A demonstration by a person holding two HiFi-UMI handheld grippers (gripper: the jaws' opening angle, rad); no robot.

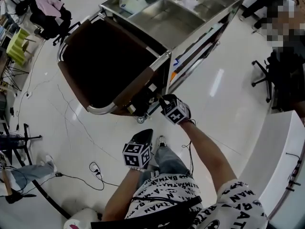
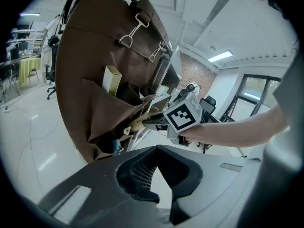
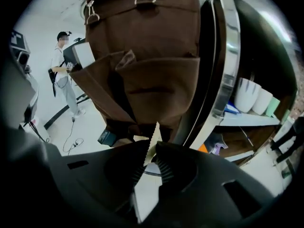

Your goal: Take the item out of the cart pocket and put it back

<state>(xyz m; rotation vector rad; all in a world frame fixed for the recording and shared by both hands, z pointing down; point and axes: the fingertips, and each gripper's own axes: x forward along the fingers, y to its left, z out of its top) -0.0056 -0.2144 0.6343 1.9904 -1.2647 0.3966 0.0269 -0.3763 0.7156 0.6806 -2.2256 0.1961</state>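
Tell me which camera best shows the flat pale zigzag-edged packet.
The right gripper view: the flat pale zigzag-edged packet stands edge-on, pinched in the right claw. The left gripper view shows only a pale sliver at that claw's tip. In the head view it cannot be made out.

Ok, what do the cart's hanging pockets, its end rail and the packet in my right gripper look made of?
Pockets: matte brown cloth, perhaps canvas; it folds and sags.
Rail: polished metal, likely stainless steel; bright mirror-like streaks.
Packet, pinched in the right gripper: thin pale film or foil, cannot tell which; saw-toothed edge.
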